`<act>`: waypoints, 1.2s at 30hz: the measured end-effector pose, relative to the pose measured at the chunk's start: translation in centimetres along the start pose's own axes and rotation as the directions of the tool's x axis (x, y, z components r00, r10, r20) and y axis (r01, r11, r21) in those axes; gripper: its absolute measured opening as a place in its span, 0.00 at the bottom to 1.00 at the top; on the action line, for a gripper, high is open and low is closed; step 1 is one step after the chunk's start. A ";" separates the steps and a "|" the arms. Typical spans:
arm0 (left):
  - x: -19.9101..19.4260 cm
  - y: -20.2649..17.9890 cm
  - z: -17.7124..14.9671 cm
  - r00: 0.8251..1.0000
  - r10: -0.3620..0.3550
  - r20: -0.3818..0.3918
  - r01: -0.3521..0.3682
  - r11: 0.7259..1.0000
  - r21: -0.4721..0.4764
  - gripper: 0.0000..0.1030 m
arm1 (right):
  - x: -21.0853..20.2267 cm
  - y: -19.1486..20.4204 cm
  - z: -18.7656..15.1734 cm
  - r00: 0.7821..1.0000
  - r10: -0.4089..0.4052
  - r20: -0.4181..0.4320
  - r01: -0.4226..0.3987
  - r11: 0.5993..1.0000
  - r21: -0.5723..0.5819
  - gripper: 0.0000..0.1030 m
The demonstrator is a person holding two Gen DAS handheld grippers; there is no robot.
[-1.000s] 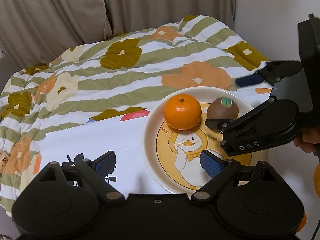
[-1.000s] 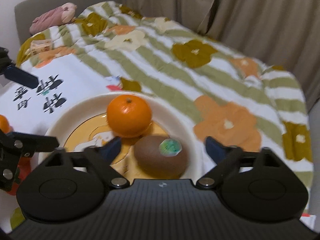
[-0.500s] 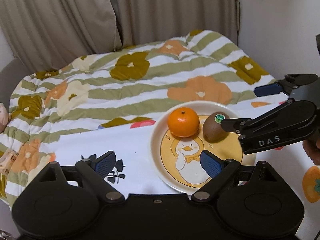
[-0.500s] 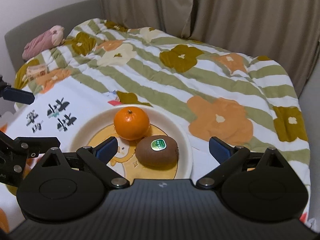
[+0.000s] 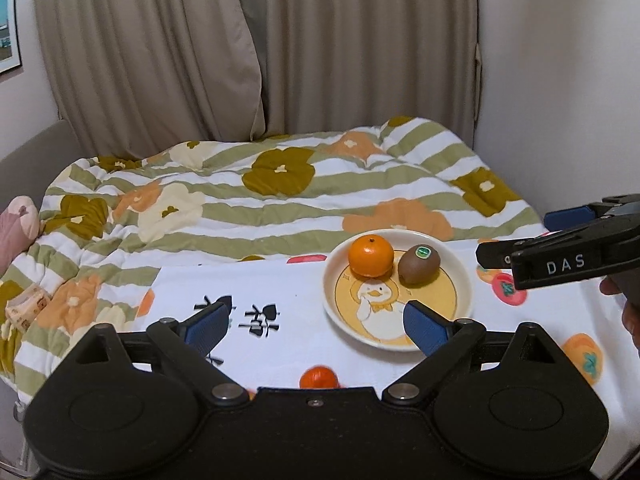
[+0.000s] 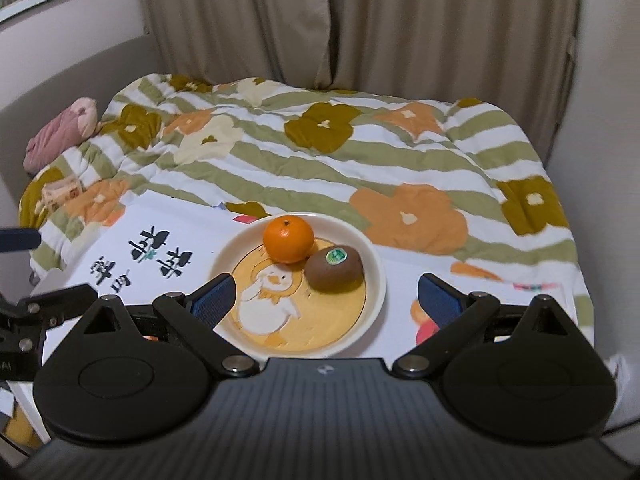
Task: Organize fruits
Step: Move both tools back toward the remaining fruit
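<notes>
With the orange [image 5: 370, 255] and kiwi [image 5: 420, 264] side by side, touching, on the duck plate [image 5: 464, 280], the left gripper [image 5: 316, 324] and right gripper [image 6: 326, 296] both hang spread and empty (probably placing is done, nothing left to clamp)

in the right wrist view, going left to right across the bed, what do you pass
pink plush toy → small printed box → black lettering on the white cloth → orange → kiwi → big orange flower on the quilt → dark olive flower near the right edge
</notes>
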State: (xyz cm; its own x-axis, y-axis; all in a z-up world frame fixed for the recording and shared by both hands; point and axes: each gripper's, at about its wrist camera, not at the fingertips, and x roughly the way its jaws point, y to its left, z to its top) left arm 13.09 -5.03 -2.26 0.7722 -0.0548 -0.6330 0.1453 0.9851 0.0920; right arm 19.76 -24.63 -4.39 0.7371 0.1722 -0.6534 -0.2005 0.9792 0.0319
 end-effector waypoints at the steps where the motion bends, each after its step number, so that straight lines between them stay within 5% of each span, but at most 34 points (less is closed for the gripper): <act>1: -0.6 0.2 -0.4 1.000 -0.005 0.004 0.005 1.000 -0.004 0.94 | -0.9 0.4 -0.4 1.000 -0.007 0.002 0.007 1.000 0.014 1.00; 17: -5.1 6.1 -4.8 0.996 -0.068 0.052 0.067 0.998 0.018 0.94 | -7.6 9.0 -5.1 0.997 -0.070 0.018 0.067 0.992 0.104 1.00; 26: -2.8 11.4 -7.5 0.998 -0.066 0.022 0.062 0.990 0.124 0.94 | -5.8 14.2 -7.1 0.999 -0.035 0.020 0.032 0.992 0.125 1.00; 36: 2.7 14.9 -9.8 0.987 -0.155 -0.047 0.162 0.949 0.271 0.94 | -0.8 18.8 -9.2 1.000 0.019 0.006 -0.020 0.994 0.105 1.00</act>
State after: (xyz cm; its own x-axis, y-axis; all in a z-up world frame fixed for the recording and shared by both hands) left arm 11.24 11.14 -10.14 0.7104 -0.1988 -0.6751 0.4303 0.8818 0.1931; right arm 9.46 -7.37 -10.24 0.7371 0.1916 -0.6481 -0.1461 0.9815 0.1241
